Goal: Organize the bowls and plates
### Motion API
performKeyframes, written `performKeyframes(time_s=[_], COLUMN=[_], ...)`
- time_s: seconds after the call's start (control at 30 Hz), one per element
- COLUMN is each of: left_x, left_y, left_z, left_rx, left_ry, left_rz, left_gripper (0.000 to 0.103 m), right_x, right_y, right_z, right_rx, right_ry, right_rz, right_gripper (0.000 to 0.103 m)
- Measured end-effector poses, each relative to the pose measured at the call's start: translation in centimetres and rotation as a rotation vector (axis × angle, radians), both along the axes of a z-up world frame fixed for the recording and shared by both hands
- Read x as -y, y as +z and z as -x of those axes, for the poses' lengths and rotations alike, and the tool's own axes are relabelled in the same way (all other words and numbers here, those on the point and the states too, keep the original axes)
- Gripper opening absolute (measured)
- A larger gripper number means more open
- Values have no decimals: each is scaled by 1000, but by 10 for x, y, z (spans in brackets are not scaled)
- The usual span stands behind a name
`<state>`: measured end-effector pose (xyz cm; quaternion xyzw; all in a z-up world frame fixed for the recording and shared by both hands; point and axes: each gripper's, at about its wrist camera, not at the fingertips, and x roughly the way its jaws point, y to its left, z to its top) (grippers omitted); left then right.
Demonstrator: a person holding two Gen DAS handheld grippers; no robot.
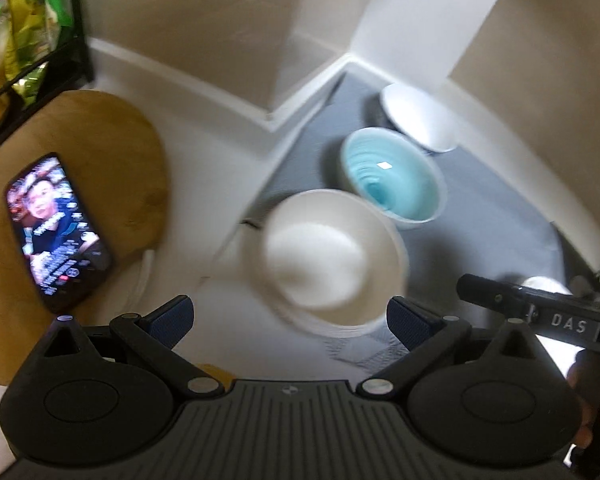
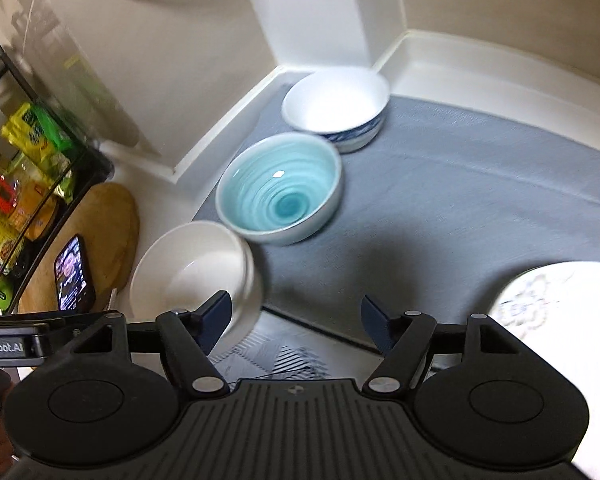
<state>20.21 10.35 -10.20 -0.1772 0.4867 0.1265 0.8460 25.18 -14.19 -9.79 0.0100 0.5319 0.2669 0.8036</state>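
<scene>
While the left wrist view is read first, the left gripper point(image 1: 290, 316) is seen with jaws spread and nothing between the pads. A plain white round ceramic bowl point(image 1: 332, 256) lies dead ahead, just past the fingertips, roughly centred on the gap. A pale blue glazed bowl with spiral rings point(image 1: 392, 180) sits beyond and to the right, and a white bowl point(image 1: 420, 116) further still; the row runs diagonally away on a grey ribbed mat point(image 1: 500, 200). A phone point(image 1: 56, 232) on a round wooden board point(image 1: 112, 140) lies off left.

From the right wrist view, the right gripper point(image 2: 296, 322) is also released and empty. The white bowl is touching or just beside its left finger point(image 2: 216, 316), so the left tool is judged better aligned. A patterned white plate point(image 2: 556, 300) lies to the right.
</scene>
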Motion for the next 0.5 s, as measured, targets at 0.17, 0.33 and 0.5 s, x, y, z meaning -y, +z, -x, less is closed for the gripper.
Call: performKeyframes(time_s=[0.17,0.33,0.5], left_x=[-18,-25,-34], left_y=[-10,-21,-31], left_z=[1,-5,-15], left_rx=[-40,-69,-104], left_ry=[3,24,76], left_rz=[-6,3,18], left_gripper=[103,103,103], right_x=[-22,-37,-48], right_y=[-11,-20,-34], right_z=[6,-1,-16], right_rx=[-33,-67,-116], right_ry=[8,32,63], right_rz=[11,13,21], right_gripper=[74,74,74])
